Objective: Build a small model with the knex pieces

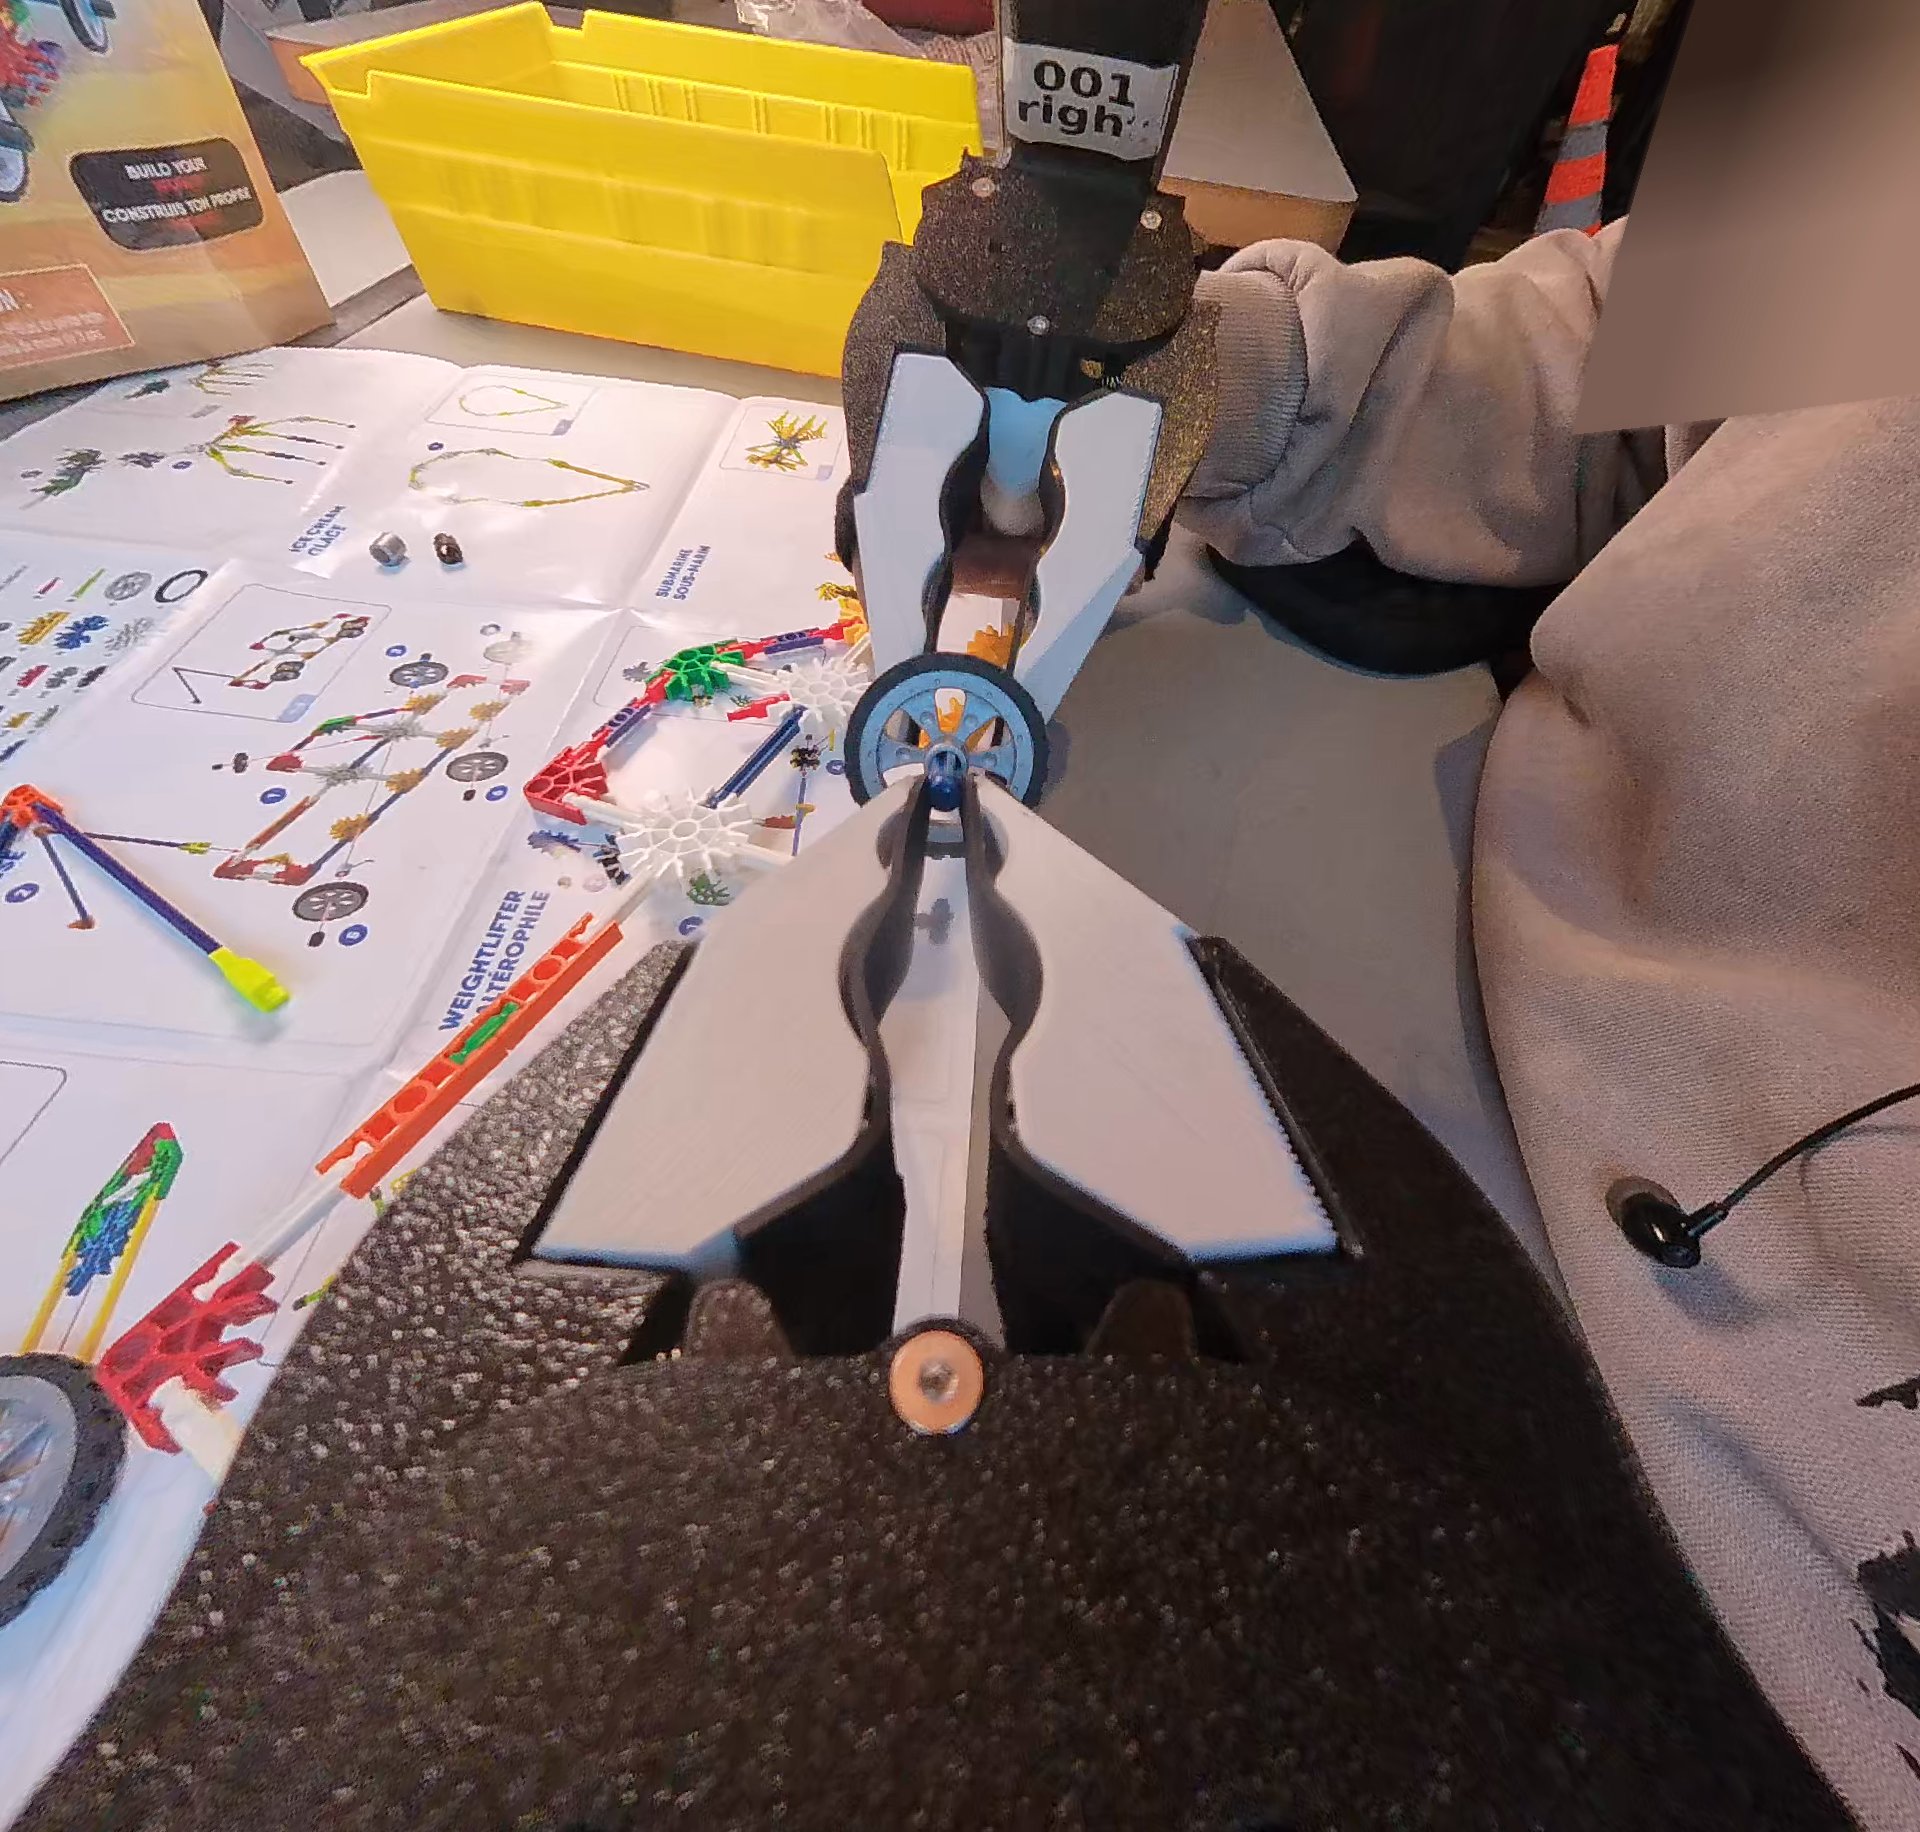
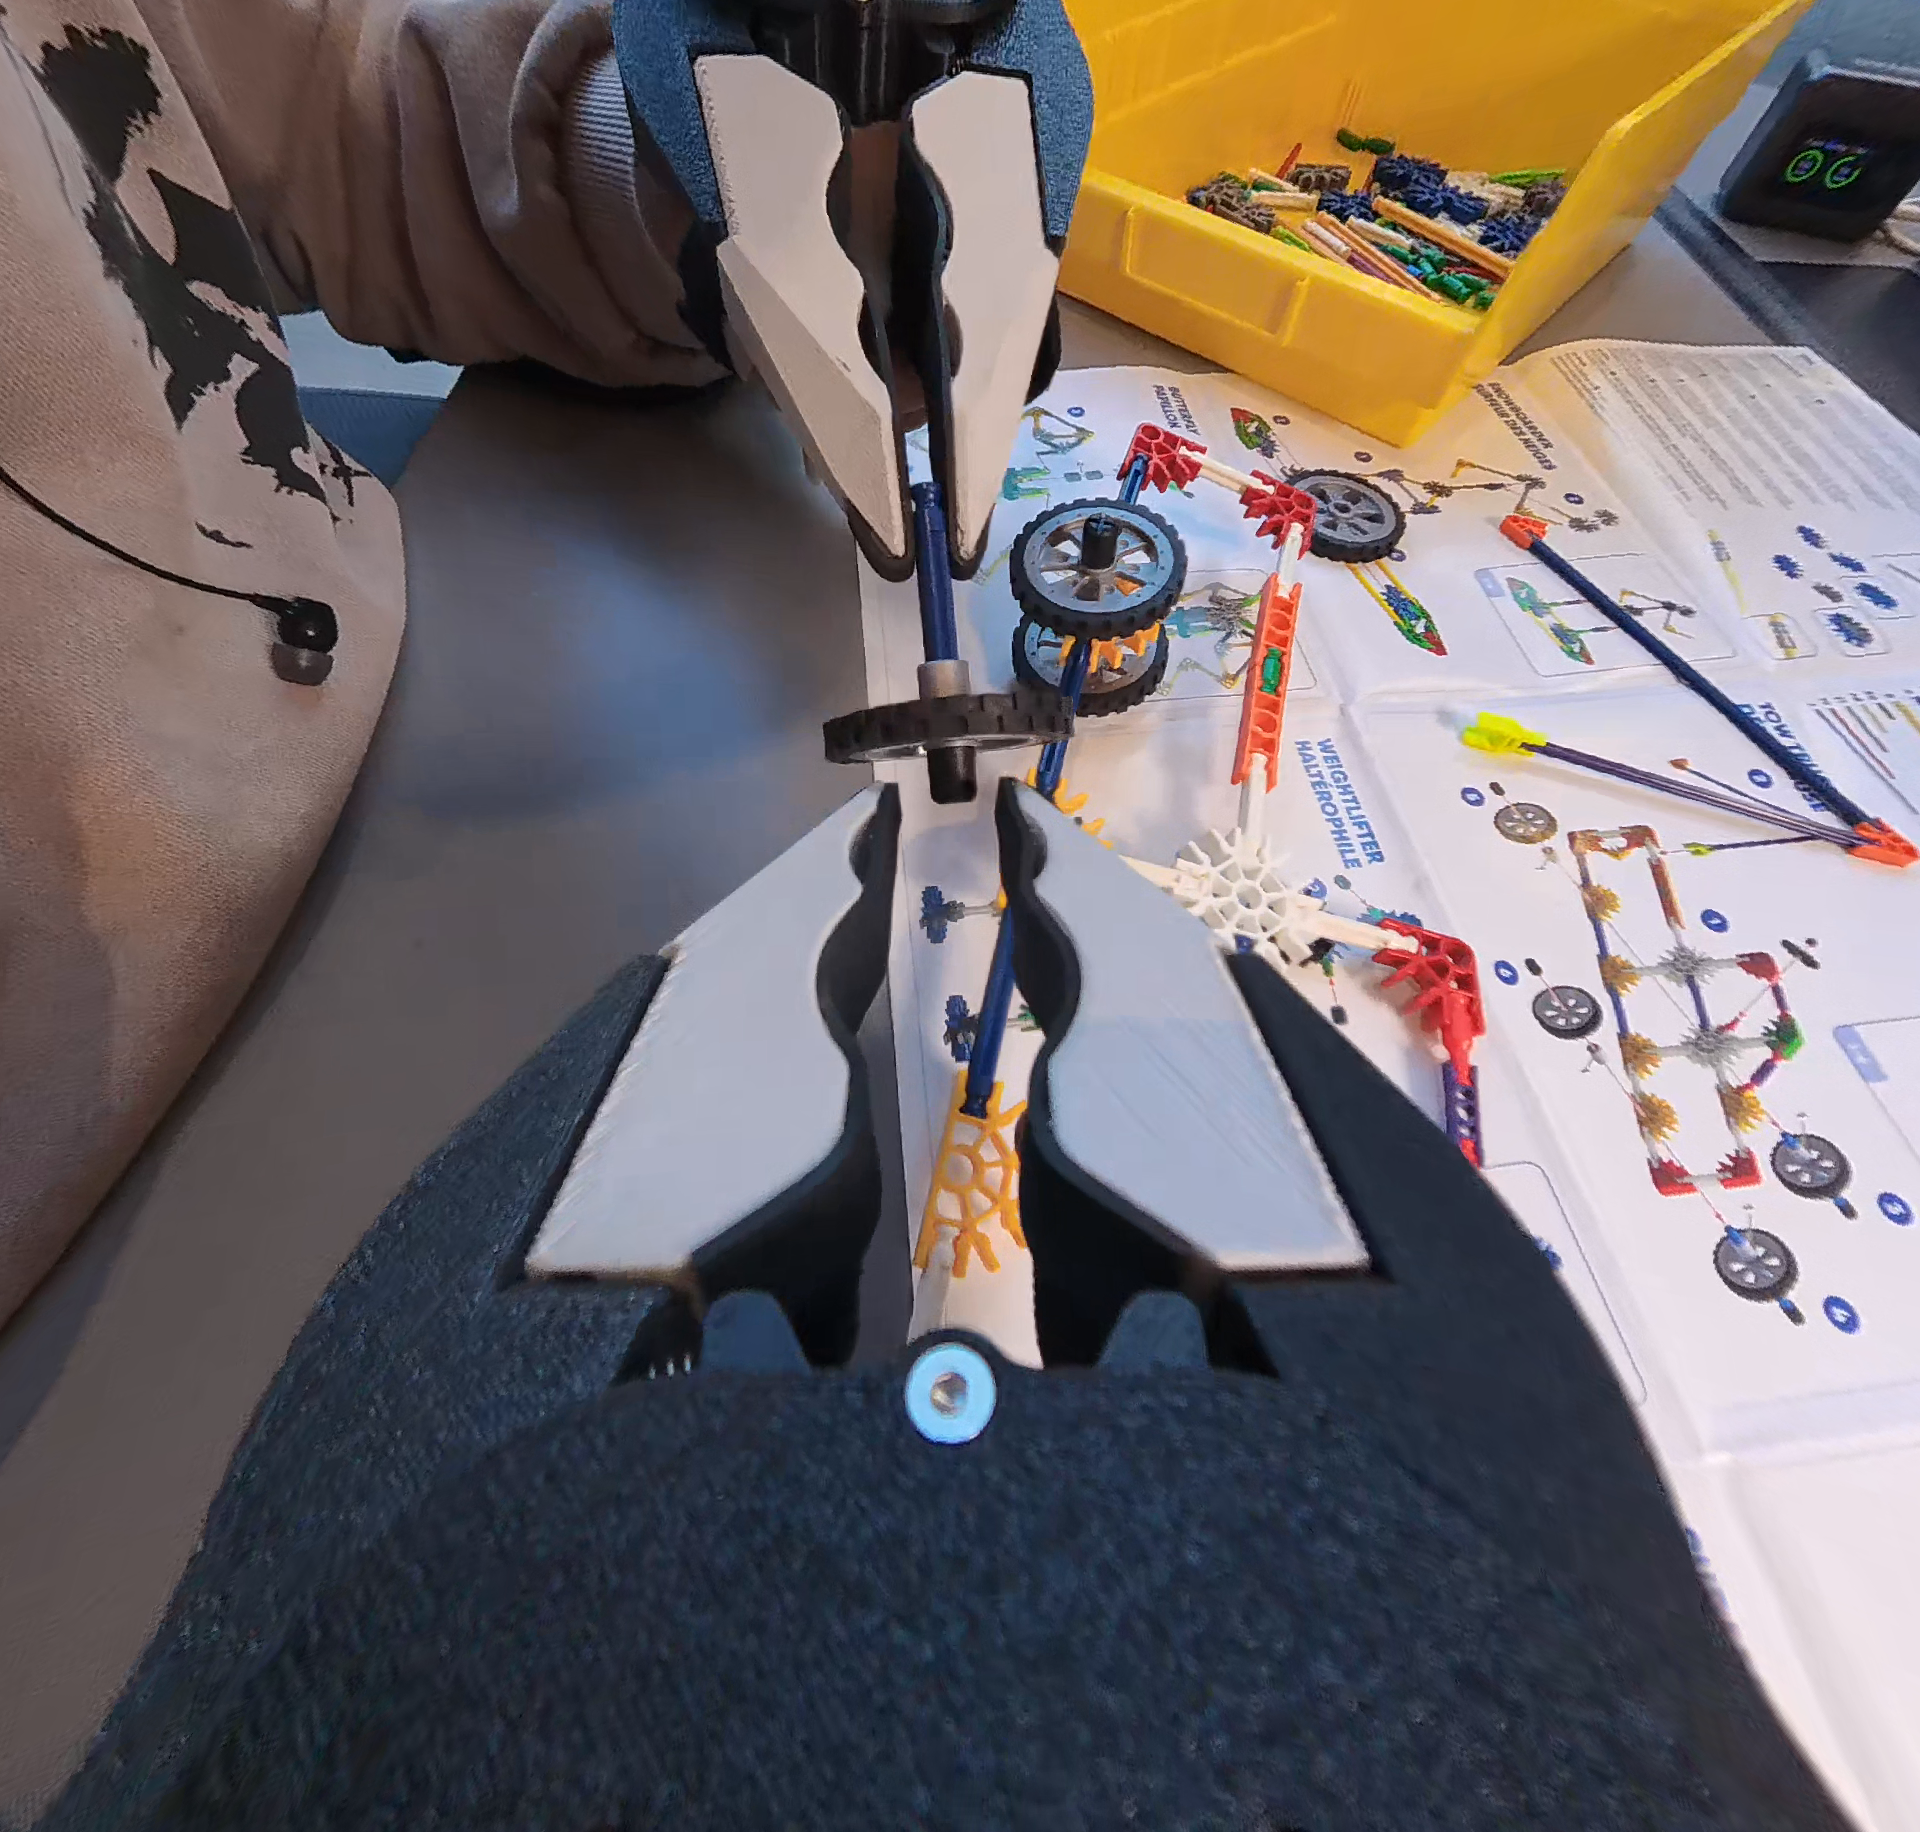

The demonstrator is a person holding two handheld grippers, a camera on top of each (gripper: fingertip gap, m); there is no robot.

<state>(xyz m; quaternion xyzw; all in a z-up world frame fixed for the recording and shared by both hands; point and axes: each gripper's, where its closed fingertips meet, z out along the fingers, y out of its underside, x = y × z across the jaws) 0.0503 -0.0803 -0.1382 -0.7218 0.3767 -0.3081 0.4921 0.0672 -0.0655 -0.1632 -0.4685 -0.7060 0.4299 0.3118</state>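
My left gripper is shut on a dark blue rod and holds it above the grey table's edge. A small wheel with a black tyre and grey spokes sits on that rod, with a grey spacer behind it and a black cap in front. In the right wrist view the left gripper comes in from above and the wheel is edge-on. My right gripper is open, with its tips just either side of the black cap. It faces the wheel in the left wrist view.
A half-built frame of red, white and orange pieces with wheels lies on a paper instruction sheet. A yellow bin of loose parts stands behind. A printed box is at far left. A person's sleeve is close by. Left tips to right tips: about 4 centimetres.
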